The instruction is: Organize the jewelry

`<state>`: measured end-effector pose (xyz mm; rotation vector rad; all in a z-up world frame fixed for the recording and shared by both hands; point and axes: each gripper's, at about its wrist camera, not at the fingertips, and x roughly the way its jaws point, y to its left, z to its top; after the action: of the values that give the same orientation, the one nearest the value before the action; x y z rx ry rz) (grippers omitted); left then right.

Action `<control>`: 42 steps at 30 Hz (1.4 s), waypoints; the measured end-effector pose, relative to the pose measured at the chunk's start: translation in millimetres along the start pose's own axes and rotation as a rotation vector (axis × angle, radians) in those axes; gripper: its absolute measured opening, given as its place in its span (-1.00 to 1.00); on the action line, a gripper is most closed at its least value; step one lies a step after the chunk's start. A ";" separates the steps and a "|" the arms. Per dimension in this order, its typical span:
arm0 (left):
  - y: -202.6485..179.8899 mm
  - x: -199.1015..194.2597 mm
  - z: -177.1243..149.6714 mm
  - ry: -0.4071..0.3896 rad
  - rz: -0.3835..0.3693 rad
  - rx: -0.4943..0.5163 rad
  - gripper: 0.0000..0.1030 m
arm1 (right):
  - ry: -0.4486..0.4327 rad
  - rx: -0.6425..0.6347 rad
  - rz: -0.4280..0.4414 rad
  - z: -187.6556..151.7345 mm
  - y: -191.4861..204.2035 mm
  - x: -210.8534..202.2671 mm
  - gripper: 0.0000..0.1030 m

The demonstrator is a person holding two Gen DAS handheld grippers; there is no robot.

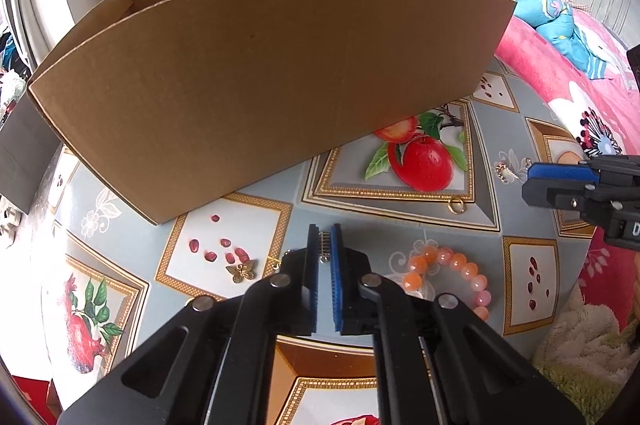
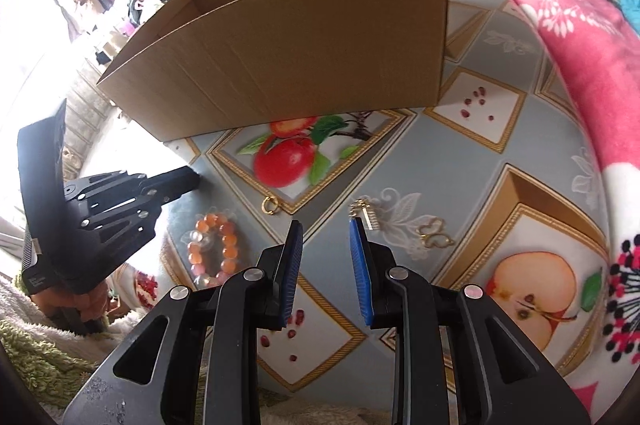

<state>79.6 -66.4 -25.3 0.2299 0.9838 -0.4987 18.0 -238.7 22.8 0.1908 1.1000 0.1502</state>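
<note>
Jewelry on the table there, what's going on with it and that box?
A person with two handheld grippers is sorting jewelry toward the cardboard box. The left gripper has its jaws shut on a small silver beaded piece. The right gripper is open, empty, near a gold comb-like charm. A peach bead bracelet, gold ring and butterfly charm lie on the fruit-print tablecloth.

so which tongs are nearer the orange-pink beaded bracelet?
Left. The left tongs, shut on a small silver rhinestone clasp piece, sit just beside the orange-pink beaded bracelet. The right tongs, open, are farther off, by a silver-gold charm.
</note>
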 end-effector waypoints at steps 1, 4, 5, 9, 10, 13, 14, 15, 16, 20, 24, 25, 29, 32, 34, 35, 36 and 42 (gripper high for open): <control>-0.7 0.0 -0.2 -0.002 0.000 0.002 -0.91 | -0.004 -0.002 -0.009 0.6 -1.5 -0.6 -0.52; -1.1 -0.6 -1.2 -0.005 -0.002 -0.001 -0.91 | -0.013 -0.044 -0.072 2.6 -0.1 0.4 -0.52; -1.1 -1.0 -1.7 -0.006 -0.004 -0.003 -0.91 | -0.012 -0.066 -0.101 3.1 1.3 2.3 -0.52; -0.1 -2.8 -3.3 -0.011 -0.005 0.000 -0.91 | 0.003 -0.157 -0.211 3.1 6.8 12.9 -0.56; 0.1 -3.1 -3.5 -0.012 -0.006 0.000 -0.91 | 0.006 -0.173 -0.224 3.0 7.6 14.6 -0.58; 0.1 -3.9 -3.9 -0.012 -0.006 -0.001 -0.91 | 0.012 -0.216 -0.239 3.1 10.1 17.6 -0.64; 0.0 -3.6 -3.6 -0.012 -0.006 -0.001 -0.91 | 0.013 -0.230 -0.242 3.0 11.5 18.3 -0.69; 0.1 -3.9 -3.7 -0.013 -0.007 -0.002 -0.91 | 0.017 -0.243 -0.248 2.9 12.6 19.5 -0.74; 0.4 -4.0 -3.7 -0.014 -0.007 -0.004 -0.91 | 0.022 -0.250 -0.254 2.4 13.1 20.9 -0.77; 1.1 -5.3 -4.2 -0.020 -0.011 0.000 -0.91 | 0.028 -0.247 -0.251 3.4 10.1 23.1 -0.93; 3.6 -6.2 -3.8 -0.023 -0.020 -0.001 -0.92 | 0.032 -0.207 -0.229 6.5 2.5 21.5 -1.00; 4.7 -7.1 -3.9 -0.023 -0.020 -0.002 -0.92 | 0.030 -0.195 -0.223 7.5 0.6 20.6 -1.00; 7.2 -13.4 -3.1 -0.037 -0.019 -0.002 -0.92 | 0.006 -0.166 -0.213 11.5 -7.9 12.5 -1.00; 8.1 -22.5 -1.9 -0.056 -0.017 -0.002 -0.92 | -0.020 -0.151 -0.203 15.7 -11.7 3.0 -1.00; 7.6 -30.7 -0.8 -0.074 -0.006 0.007 -0.92 | -0.044 -0.151 -0.203 18.0 -11.8 -5.7 -1.00; 6.9 -34.6 0.0 -0.084 -0.003 0.012 -0.92 | -0.058 -0.152 -0.200 17.8 -11.9 -11.6 -1.00; 6.4 -41.4 0.9 -0.101 0.001 0.018 -0.92 | -0.076 -0.154 -0.191 19.4 -11.6 -18.0 -1.00; 5.4 -87.1 15.0 -0.232 -0.014 0.029 -0.92 | -0.230 -0.190 -0.105 30.3 0.6 -63.3 -1.00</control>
<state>53.9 -41.8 55.7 0.1868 0.7530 -0.5401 16.8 -254.1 91.2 -0.0199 0.8591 0.1344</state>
